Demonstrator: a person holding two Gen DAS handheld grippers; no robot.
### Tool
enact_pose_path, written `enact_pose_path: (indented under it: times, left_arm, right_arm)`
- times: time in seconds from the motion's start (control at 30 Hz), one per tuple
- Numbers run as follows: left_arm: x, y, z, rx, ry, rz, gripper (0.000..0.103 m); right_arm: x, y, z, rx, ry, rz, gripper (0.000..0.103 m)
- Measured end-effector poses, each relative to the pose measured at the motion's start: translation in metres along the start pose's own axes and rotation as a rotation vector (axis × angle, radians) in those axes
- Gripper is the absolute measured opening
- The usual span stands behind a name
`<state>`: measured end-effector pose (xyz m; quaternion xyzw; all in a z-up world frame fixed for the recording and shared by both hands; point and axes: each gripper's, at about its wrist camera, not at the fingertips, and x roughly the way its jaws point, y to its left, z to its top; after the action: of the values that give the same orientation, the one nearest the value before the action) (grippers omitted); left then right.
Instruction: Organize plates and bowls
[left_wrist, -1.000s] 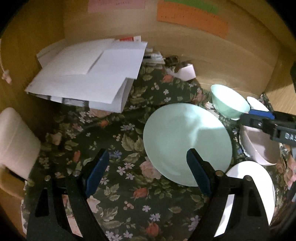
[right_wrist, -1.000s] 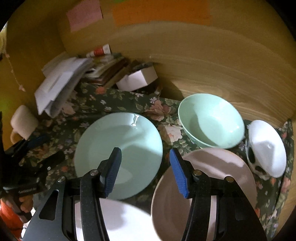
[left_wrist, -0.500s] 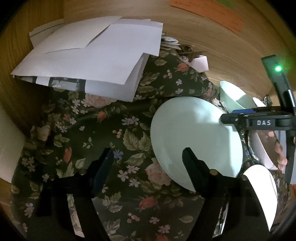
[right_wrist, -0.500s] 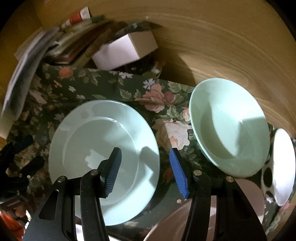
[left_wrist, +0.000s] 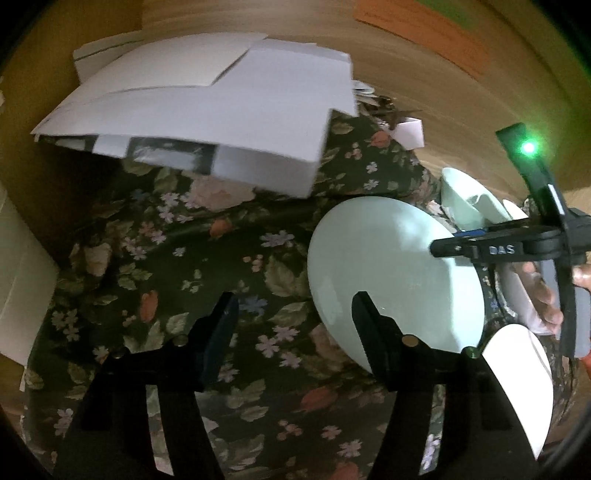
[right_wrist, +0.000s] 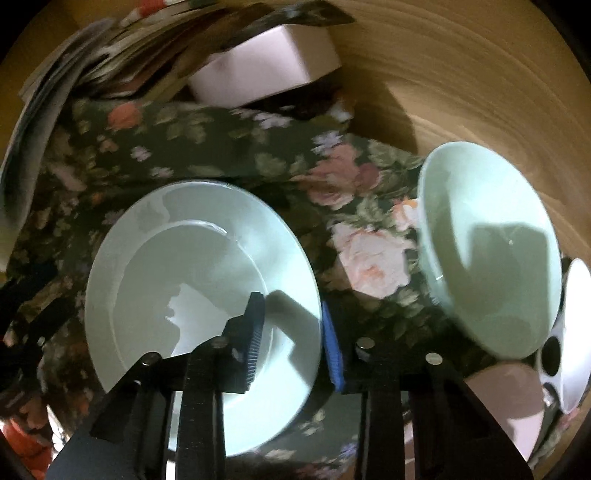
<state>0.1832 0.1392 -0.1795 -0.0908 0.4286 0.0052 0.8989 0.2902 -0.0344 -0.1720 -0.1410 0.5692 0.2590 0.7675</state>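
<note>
A mint-green plate lies flat on a dark floral cloth. My right gripper points steeply down at the plate's right rim. One finger is over the plate and the blue pad is just outside the edge. Its jaws are closing with the rim between them, and a gap still shows. My left gripper hovers at the left edge of the plate. Its jaws are closing too, mostly over bare cloth. The right gripper also shows there, over the plate's far side. A mint bowl stands to the right.
A pinkish bowl and a white dish with black spots sit at the right. A white plate lies in front of the mint one. White papers and a white box lie against the wooden back wall.
Both grippers have come lower and closer to the mint plate. The right jaws narrowed a lot around its right rim. The left jaws narrowed as well.
</note>
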Motion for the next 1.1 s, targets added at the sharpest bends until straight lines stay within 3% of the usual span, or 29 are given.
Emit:
enact_pose_path:
  times: [0.27,0.33,0.7,1.1]
  left_arm:
    - [0.003,0.029,-0.012,-0.042,0.061,0.03,0.057]
    - [0.005,0.037,-0.016,-0.054,0.084,0.035,0.05]
    - [0.007,0.04,-0.018,-0.036,0.097,0.011,0.046]
    - [-0.002,0.033,-0.015,-0.025,0.073,-0.006,0.045]
  right_arm:
    - [-0.003,0.045,-0.024,-0.047,-0.006,0.109,0.027]
    - [-0.002,0.053,-0.029,-0.047,-0.011,0.136,0.027]
    - [0.011,0.063,-0.028,-0.026,-0.049,0.147,0.03]
    - [-0.007,0.072,-0.039,-0.053,-0.1,0.155,0.03]
